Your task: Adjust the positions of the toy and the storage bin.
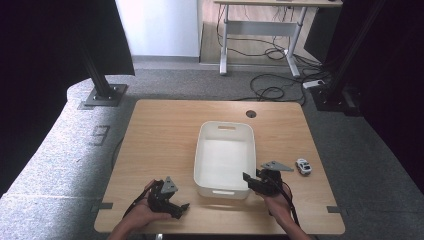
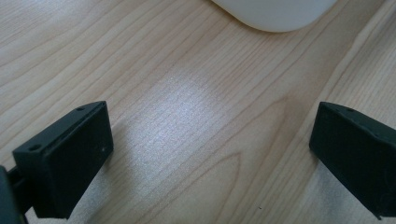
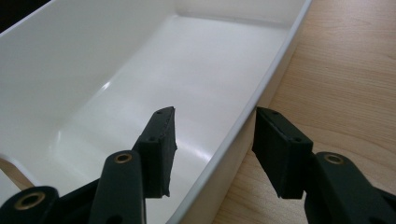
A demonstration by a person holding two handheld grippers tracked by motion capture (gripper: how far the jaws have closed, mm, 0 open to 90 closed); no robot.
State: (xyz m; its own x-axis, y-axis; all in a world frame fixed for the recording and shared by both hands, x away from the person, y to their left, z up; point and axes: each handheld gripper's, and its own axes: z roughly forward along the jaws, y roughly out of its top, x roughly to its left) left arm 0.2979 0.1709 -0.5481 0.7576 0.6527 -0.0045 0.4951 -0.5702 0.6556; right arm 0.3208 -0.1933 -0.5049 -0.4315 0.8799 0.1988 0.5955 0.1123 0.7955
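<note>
The right gripper straddles the white tub's right rim, jaws spread. The left gripper, spread, hovers near the worktop's front edge.

A white bin sits on a pale wood-grain tabletop. Both grippers' fingers are black. The toy car is white.

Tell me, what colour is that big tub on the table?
White, plain all over; the tub shows best in the right gripper view.
</note>
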